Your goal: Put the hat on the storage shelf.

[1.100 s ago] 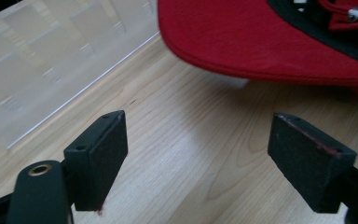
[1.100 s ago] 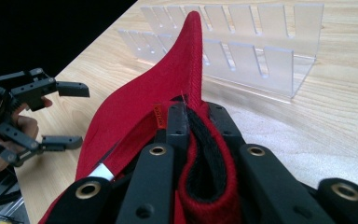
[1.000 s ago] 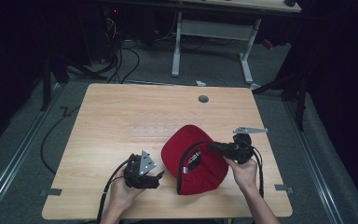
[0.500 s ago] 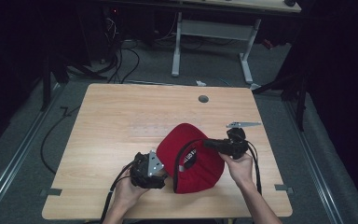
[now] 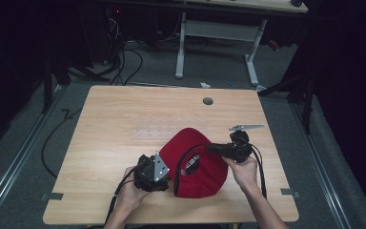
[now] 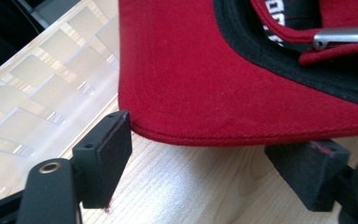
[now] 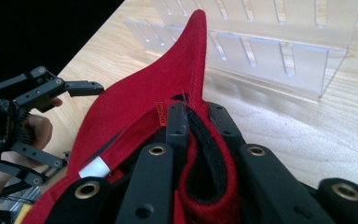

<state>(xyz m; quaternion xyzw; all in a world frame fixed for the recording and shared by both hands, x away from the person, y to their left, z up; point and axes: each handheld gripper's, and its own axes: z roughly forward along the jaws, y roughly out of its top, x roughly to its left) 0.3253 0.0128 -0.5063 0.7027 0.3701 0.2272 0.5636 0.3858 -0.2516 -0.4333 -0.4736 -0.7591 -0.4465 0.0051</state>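
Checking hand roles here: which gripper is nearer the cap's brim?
Left. The left gripper has its open jaws either side of the brim edge; the right gripper is clamped on the red cap's rim, away from it.

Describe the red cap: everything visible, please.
The red cap is a fabric baseball cap with a black inner sweatband, a lettered red back strap and a metal buckle. It lies on the wooden table, near its front edge, partly lifted. The right claw is shut on its rim. The left claw is open, its brim edge between the jaws, which have just been closing.
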